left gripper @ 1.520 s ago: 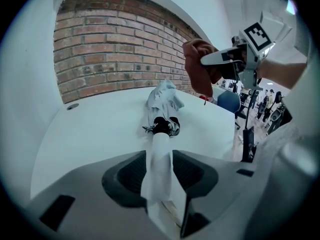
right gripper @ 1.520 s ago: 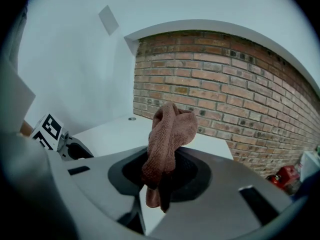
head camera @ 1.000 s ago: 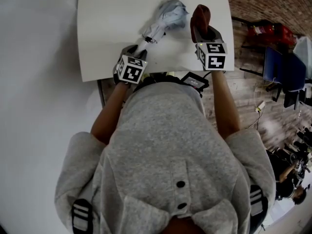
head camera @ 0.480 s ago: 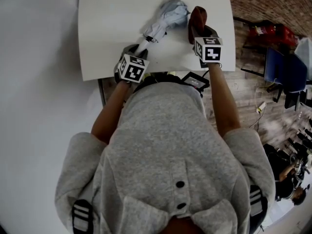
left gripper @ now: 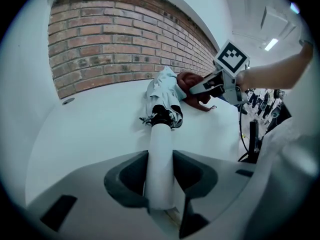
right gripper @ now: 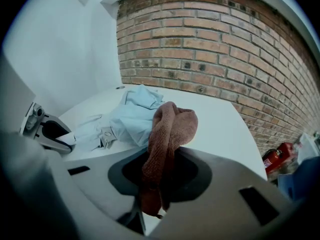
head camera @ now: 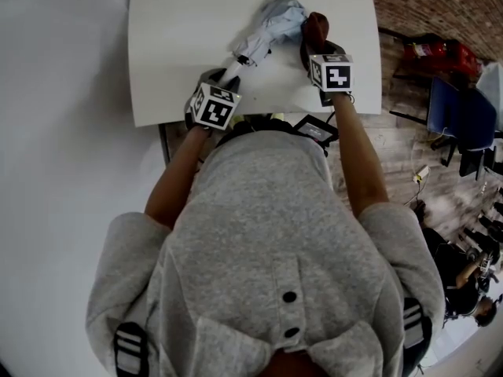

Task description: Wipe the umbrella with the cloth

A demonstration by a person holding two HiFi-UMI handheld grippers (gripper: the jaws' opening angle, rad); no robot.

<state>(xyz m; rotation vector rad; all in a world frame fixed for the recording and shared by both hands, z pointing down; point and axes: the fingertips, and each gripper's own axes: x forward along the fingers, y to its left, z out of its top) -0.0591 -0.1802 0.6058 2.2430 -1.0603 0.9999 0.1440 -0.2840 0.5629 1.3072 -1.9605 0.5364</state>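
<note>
In the head view, a white desk is seen with a folded pale blue umbrella lying on it at a slant. Its white handle is pointed toward the left gripper. A reddish-brown cloth is held by the right gripper just beside the umbrella's bunched canopy. Whether the cloth touches the fabric cannot be told from this view.

In the left gripper view, the handle is seen running between the 2 fingers, which are closing and are pressed against it on both sides. The canopy is laid out beyond on the desk, before a brick wall. The right gripper and the cloth are seen at the canopy's far end.

In the right gripper view, the 2 fingers are clamped on the cloth, which is draped over them in a fold. The umbrella is seen just behind it.
</note>
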